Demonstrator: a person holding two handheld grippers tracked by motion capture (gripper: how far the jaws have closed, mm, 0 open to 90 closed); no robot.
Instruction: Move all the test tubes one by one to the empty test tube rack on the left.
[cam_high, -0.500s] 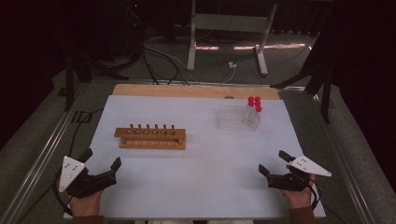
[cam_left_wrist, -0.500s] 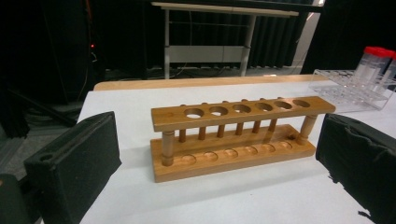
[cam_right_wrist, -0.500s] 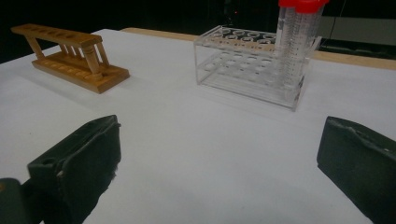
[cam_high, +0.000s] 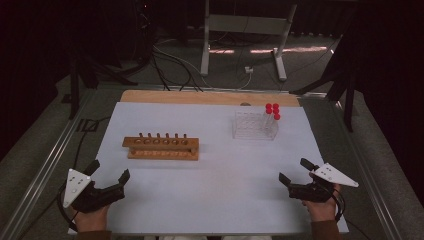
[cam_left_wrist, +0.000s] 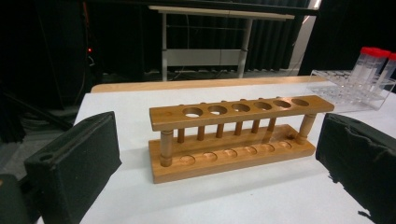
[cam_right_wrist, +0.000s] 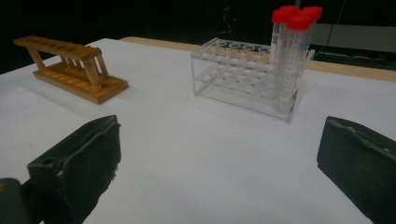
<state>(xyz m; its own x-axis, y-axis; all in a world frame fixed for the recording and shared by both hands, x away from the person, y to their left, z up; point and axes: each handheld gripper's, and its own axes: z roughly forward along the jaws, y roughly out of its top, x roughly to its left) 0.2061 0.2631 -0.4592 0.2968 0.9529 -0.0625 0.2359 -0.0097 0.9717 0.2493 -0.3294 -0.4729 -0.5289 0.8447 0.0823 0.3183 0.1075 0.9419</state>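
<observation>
In the high view, the wooden rack sits left of centre on the white table, and the clear rack stands at upper right with three red-capped tubes upright in its right end. The left gripper at lower left and the right gripper at lower right both gape wide, holding nothing.

In the left gripper view, the wooden rack fills the centre: a top bar with six round holes, on turned posts over a dimpled base.

In the right gripper view, the transparent tubes rise at upper right.
</observation>
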